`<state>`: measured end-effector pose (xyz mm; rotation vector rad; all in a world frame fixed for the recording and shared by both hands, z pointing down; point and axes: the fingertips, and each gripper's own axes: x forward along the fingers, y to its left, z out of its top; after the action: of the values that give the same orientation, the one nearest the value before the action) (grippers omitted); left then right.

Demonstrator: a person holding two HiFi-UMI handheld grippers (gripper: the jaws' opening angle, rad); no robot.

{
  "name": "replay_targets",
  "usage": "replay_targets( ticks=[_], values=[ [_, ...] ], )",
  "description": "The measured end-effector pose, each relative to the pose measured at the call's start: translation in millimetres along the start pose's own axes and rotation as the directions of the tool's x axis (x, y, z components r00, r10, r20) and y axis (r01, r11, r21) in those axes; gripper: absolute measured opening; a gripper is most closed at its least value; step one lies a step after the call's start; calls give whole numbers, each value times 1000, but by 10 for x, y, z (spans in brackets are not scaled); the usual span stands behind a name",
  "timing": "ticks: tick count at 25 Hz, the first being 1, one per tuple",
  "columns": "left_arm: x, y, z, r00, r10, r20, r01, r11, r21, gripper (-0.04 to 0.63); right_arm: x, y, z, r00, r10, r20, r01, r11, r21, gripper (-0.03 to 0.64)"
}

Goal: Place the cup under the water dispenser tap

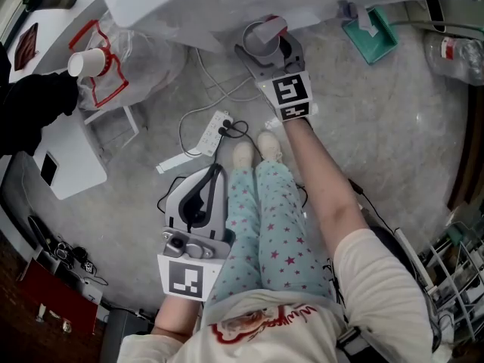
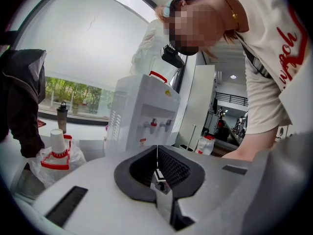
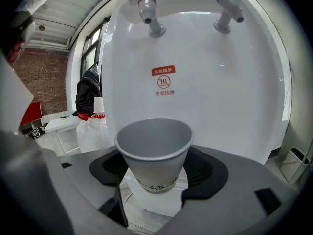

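A white paper cup (image 3: 154, 153) stands upright between the jaws of my right gripper (image 3: 154, 176), which is shut on it. The cup is close to the white water dispenser's front (image 3: 205, 92), well below its red tap (image 3: 148, 11); a grey tap (image 3: 226, 9) sits to the right. In the head view the right gripper (image 1: 266, 35) reaches forward, with the cup (image 1: 262, 36) at the dispenser's edge (image 1: 227, 6). My left gripper (image 1: 214, 171) hangs low by the person's leg, shut and empty. In its own view, the left gripper (image 2: 157, 153) faces the dispenser (image 2: 142, 116) from a distance.
A stack of spare cups (image 1: 87, 61) sits in a red-handled plastic bag on a white table (image 1: 72, 161) at left, beside a black jacket (image 1: 34, 104). A power strip (image 1: 214, 131) with cables lies on the floor. A teal brush (image 1: 372, 32) and a bottle (image 1: 454, 51) lie at right.
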<state>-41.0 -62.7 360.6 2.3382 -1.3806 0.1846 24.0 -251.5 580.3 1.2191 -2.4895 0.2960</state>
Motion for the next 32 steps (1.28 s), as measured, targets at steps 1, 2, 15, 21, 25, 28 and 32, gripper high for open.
replay_targets(
  ticks=[1, 2, 15, 21, 25, 28, 32],
  values=[
    [-1, -2, -9, 1000, -1, -3, 1, 1000, 0, 21, 14, 9, -18, 1000, 3, -8, -4, 1000, -5, 321],
    [-4, -2, -19, 1000, 0, -7, 0, 1000, -1, 21, 30, 16, -43, 1000, 7, -19, -7, 1000, -7, 321],
    [-8, -9, -45, 1000, 14, -13, -14, 1000, -13, 21, 104, -37, -54, 999, -15, -47, 15, 1000, 4, 319],
    [-25, -26, -63, 1000, 13, -18, -13, 1000, -8, 21, 76, -57, -45, 1000, -12, -29, 13, 999, 35, 321],
    [-36, -23, -79, 1000, 18, -21, -19, 1000, -9, 21, 61, -28, -29, 1000, -2, -21, 2, 1000, 29, 332],
    [-40, -34, -99, 999, 18, -27, -18, 1000, -11, 21, 64, -18, -33, 1000, 1, -26, 0, 999, 32, 337],
    [-41, -49, -119, 999, 13, -33, -14, 1000, -15, 21, 81, -36, -22, 999, -4, -35, 6, 999, 40, 336]
  ],
)
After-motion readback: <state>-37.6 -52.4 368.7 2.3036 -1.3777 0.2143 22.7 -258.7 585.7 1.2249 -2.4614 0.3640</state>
